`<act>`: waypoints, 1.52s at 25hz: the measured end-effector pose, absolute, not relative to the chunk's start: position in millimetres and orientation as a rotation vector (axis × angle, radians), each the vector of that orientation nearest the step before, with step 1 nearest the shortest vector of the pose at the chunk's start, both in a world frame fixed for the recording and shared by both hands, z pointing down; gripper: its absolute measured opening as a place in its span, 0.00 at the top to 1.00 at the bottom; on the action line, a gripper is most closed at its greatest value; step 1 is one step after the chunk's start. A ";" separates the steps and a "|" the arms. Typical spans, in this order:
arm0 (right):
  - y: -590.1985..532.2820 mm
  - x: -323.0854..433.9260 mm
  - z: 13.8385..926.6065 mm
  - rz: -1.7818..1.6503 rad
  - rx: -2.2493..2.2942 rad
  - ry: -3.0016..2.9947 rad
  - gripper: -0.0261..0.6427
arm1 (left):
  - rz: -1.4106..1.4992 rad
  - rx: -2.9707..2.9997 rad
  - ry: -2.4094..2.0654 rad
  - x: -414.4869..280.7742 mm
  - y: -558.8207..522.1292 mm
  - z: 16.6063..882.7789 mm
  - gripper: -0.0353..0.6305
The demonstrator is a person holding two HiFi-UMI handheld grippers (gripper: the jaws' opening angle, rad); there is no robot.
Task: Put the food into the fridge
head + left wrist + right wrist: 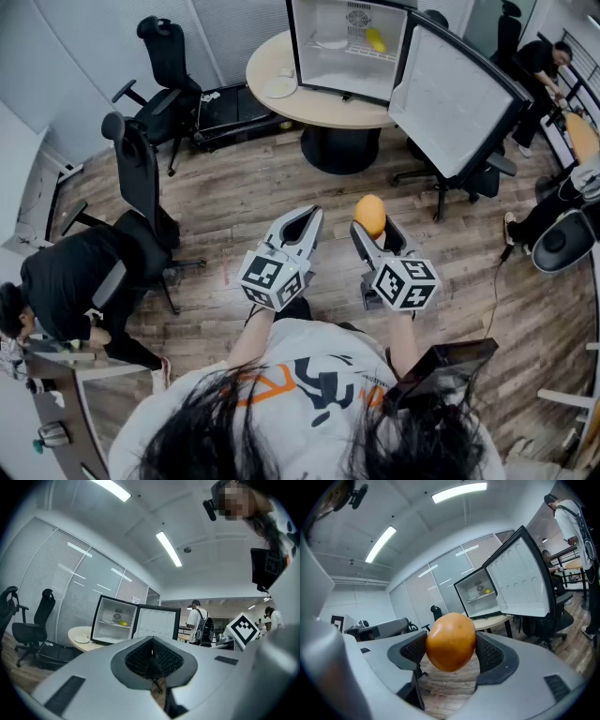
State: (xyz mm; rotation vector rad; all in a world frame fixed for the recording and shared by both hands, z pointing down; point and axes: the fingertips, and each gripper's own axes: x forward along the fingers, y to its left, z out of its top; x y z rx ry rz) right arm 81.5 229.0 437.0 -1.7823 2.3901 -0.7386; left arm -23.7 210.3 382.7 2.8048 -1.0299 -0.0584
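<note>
I am mid-carry, my right claw (pixel 373 228) pinching the orange (pixel 369 214) between its pads and my left claw (pixel 302 223) pressed together on nothing, so next I judge I must cross to the open fridge (pixel 337 73) on the round table (pixel 272 66), well ahead, and reach inside

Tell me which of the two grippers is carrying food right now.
The right gripper: an orange fruit sits clamped between its jaws. The left gripper has its jaws closed together with nothing in them.
</note>
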 end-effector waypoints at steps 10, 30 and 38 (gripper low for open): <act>235.2 78.7 441.9 -0.756 -1.775 2.388 0.46 | -0.075 2.840 -1.003 -20.2 218.5 385.2 0.93; 204.7 69.3 459.0 -0.858 -1.795 2.348 0.46 | 0.045 2.902 -0.878 -18.2 192.8 405.1 0.93; 154.9 64.7 461.7 -0.892 -1.842 2.280 0.46 | 0.101 2.939 -0.777 -19.8 142.1 409.4 0.90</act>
